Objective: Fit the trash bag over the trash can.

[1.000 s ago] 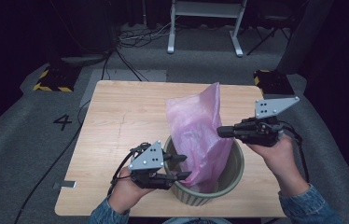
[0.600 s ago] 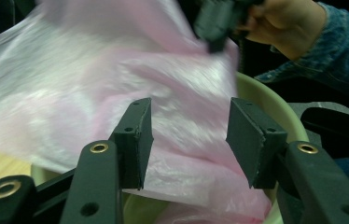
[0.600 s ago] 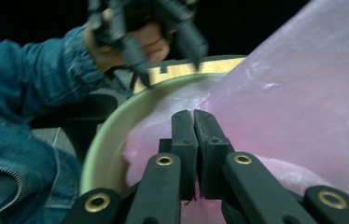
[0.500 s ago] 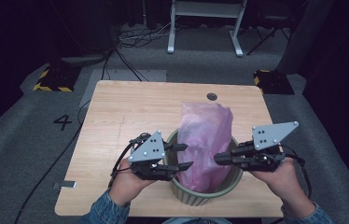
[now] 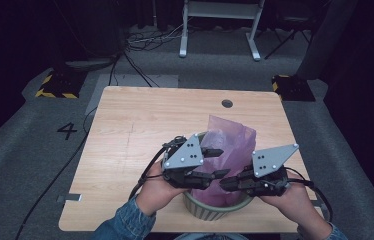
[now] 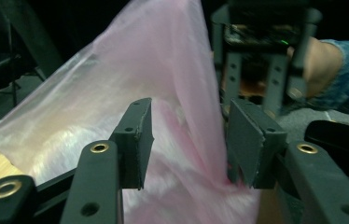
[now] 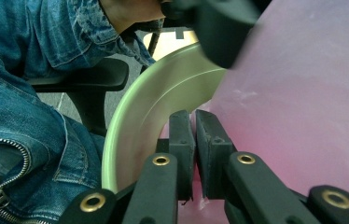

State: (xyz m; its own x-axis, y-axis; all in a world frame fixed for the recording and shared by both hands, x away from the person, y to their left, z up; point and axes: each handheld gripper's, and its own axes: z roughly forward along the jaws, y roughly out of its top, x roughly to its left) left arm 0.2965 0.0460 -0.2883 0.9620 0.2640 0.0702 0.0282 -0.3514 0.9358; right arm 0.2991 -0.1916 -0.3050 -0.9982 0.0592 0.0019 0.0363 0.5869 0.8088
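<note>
While the right claw [image 7: 193, 154] is clenching its two black jaws on a thin fold of the pink plastic bag [image 5: 230, 145], the pads are sitting almost together with only a sliver of film between them; in the right gripper view the pale green rim of the bin [image 7: 140, 121] is curving up just beside those jaws, and the bag is spreading away to the right of them. The left claw [image 6: 189, 140] is standing released, its jaws having just been closing a little; a pleat of the bag is hanging between them, brushing the right-hand pad, though the pads are not pressing on it. In the high view both claws are facing each other over the bin [image 5: 210, 209], the left claw [image 5: 214, 162] at its left rim and the right claw [image 5: 227, 184] toward its near side; the bag is standing up out of the bin, its upper part crumpled and leaning toward the far right. The bin is sitting on the wooden table [image 5: 140, 125] close to the near edge; the person's hands and denim sleeves are coming in from below; a cable is trailing off the table's left side onto the grey floor.
</note>
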